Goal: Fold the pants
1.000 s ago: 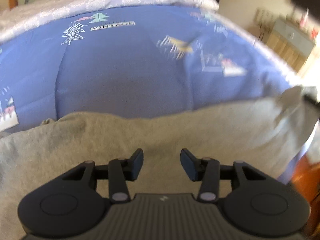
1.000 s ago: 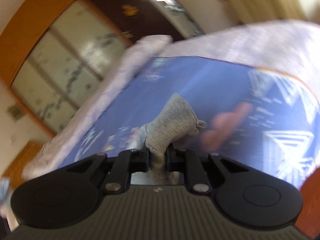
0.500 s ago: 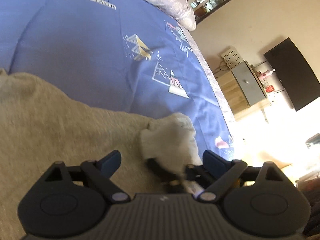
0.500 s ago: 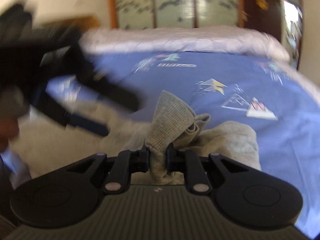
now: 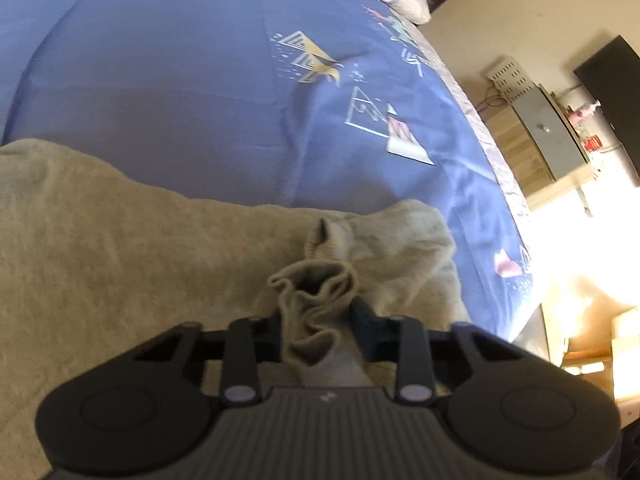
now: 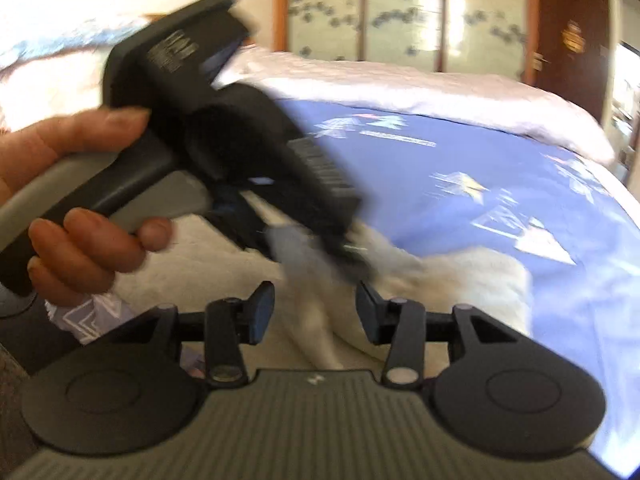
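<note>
The beige-grey pants [image 5: 120, 248] lie spread on the blue bed cover [image 5: 180, 80]. My left gripper [image 5: 318, 314] is shut on a bunched ribbed cuff of the pants [image 5: 316, 300], at the right end of the garment. In the right wrist view the left gripper [image 6: 320, 248] shows from the side, held by a hand [image 6: 80, 208], pinching the cuff. My right gripper [image 6: 316, 312] is open and empty, just in front of the pants [image 6: 460, 280] and below the left gripper.
The blue cover [image 6: 480, 168] has triangle prints and a white quilted edge [image 6: 400, 92] at the far side. A wooden cabinet [image 5: 552, 132] and a dark screen [image 5: 616, 92] stand right of the bed. Patterned wardrobe doors [image 6: 400, 12] are behind it.
My right gripper has opened and let go of the cuff. My left gripper has closed on that cuff, taking it over.
</note>
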Demonstrator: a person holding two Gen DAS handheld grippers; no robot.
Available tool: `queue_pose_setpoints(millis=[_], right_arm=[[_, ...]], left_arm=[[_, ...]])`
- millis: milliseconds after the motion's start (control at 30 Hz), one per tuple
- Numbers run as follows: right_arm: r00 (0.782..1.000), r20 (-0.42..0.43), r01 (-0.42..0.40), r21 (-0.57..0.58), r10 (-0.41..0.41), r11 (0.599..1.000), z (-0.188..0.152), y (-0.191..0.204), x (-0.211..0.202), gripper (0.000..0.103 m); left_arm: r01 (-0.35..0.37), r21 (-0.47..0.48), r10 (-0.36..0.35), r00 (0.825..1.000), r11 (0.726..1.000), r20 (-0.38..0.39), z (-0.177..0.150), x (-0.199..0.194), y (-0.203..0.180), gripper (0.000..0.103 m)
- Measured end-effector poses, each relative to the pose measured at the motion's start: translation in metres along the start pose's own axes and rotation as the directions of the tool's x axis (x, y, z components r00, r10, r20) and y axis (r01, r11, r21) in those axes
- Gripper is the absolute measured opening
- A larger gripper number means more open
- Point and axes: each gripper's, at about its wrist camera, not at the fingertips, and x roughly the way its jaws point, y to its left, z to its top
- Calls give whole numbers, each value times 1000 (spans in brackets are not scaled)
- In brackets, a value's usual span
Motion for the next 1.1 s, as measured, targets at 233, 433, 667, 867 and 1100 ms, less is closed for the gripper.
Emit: queue_pose_setpoints(millis=[233, 433, 667, 867, 1100], right_arm=[[991, -5, 132, 235, -135, 963, -16, -63, -26, 48], [989, 17, 126, 397, -145, 909, -23, -78, -36, 48], [996, -54, 92, 405, -77, 910, -25, -50, -4, 48], [987, -131, 139, 391, -95, 910, -26, -42, 8, 48], [994, -56, 110, 457, -95, 883, -6, -61, 10, 49]], left_arm=[[12, 24, -14, 994, 1000, 104, -8, -29, 5, 13], [-23, -13, 25, 981, 1000, 194, -22, -78, 33, 13], [-70, -94, 86, 981, 993, 174, -34, -83, 67, 13], [-130, -94, 142, 980, 987, 142, -38, -66, 76, 19], [-134, -80, 145, 978, 988, 148, -41, -67, 75, 20]])
